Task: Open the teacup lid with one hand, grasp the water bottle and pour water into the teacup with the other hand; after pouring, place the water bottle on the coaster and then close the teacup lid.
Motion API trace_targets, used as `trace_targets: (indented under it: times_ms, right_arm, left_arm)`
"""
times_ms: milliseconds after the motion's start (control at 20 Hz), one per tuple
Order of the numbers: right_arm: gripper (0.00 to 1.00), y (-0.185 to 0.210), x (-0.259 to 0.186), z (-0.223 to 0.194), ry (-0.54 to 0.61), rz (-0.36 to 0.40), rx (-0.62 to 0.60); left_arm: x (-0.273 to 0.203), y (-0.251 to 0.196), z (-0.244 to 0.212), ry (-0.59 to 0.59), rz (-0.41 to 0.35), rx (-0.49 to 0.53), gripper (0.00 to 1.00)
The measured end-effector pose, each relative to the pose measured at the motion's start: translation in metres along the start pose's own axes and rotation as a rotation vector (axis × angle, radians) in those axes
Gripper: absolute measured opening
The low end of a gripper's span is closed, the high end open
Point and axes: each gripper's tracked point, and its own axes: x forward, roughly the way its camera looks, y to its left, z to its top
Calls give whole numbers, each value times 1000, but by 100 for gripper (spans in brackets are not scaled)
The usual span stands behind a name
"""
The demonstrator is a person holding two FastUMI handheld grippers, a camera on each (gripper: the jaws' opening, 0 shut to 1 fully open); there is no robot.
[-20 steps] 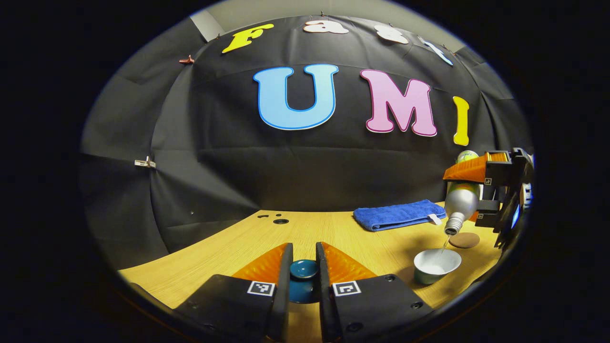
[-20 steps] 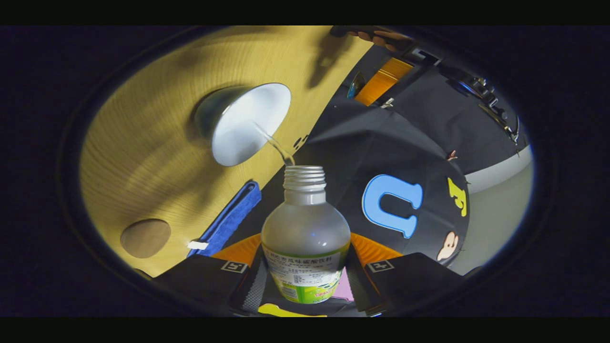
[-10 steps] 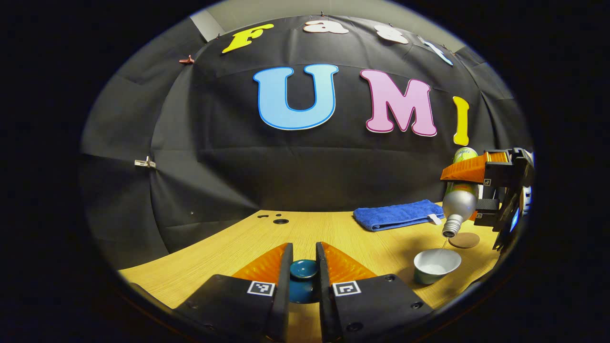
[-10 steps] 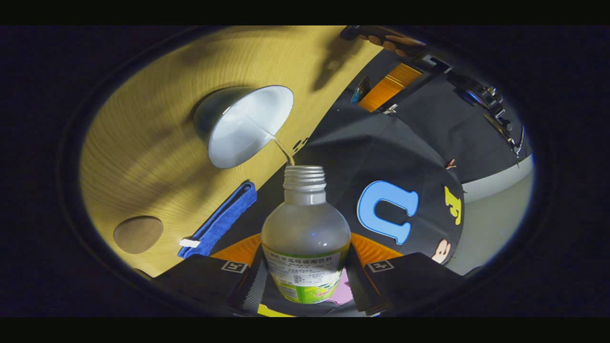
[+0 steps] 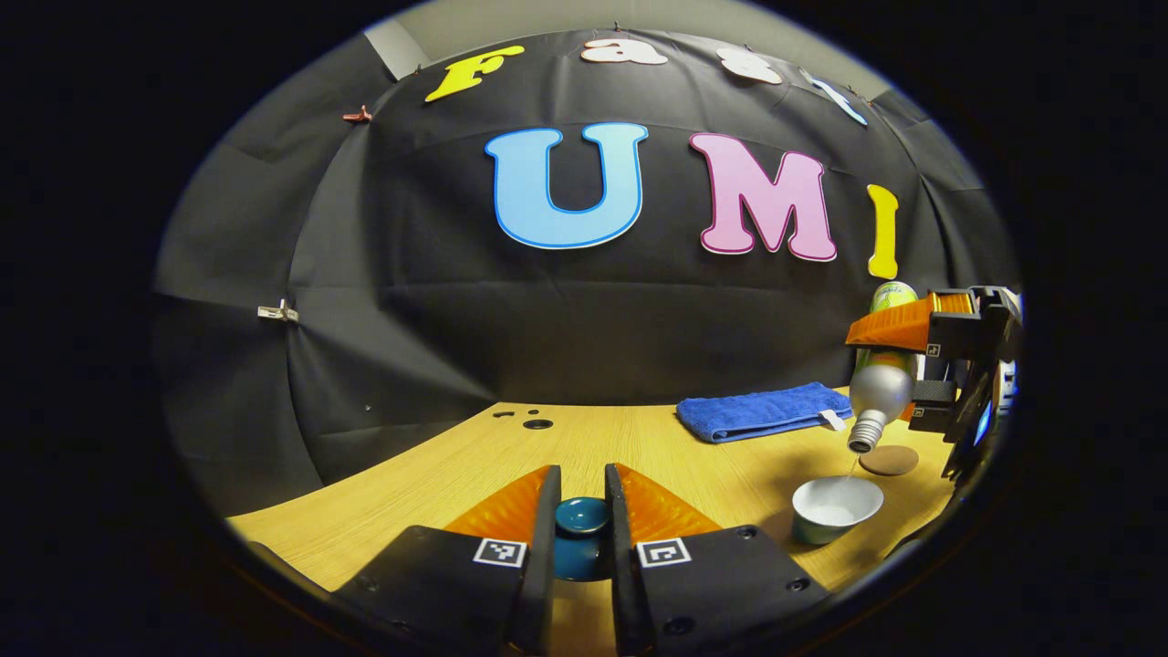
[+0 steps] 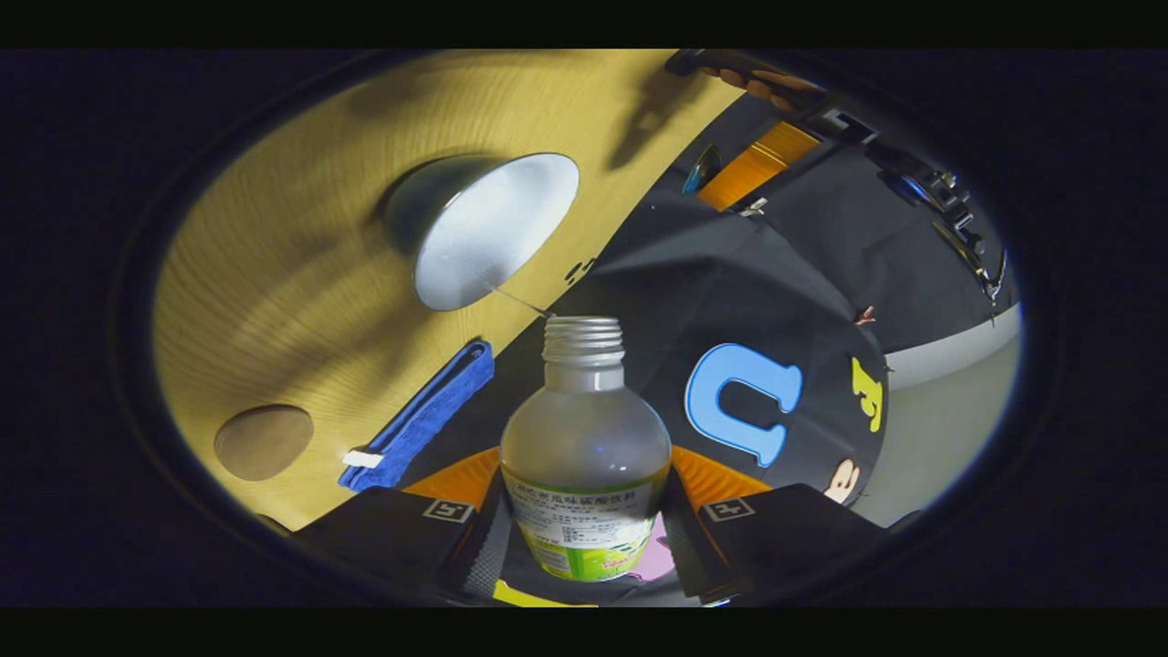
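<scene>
Stream's thinned to a trickle; right hand-held gripper [image 6: 584, 534] grips tipped bottle [image 6: 584, 456] above teacup [image 6: 488, 228].

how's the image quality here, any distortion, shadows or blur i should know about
Left gripper view: fisheye bends the table edge into a curve; focus sharp, a soft shadow beside the teacup. Right gripper view: scene rolled sideways, the teacup stretched and slightly soft, long shadows on the table, the water bottle crisp.
</scene>
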Motion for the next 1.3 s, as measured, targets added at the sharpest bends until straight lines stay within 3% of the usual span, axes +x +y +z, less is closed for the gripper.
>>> trace_targets:
  times_ms: [850, 900, 950, 1300]
  right_arm:
    - [75, 2, 0, 3, 1, 3, -14]
    - [72, 2, 0, 3, 3, 5, -14]
    - [75, 3, 0, 2, 4, 5, -13]
    - [75, -4, -4, 0, 11, -14, -1]
  left_arm:
    - [0, -1, 0, 0, 0, 0, 30]
    - [0, 0, 0, 0, 0, 0, 28]
    - [0, 0, 0, 0, 0, 0, 30]
    - [0, -1, 0, 0, 0, 0, 30]
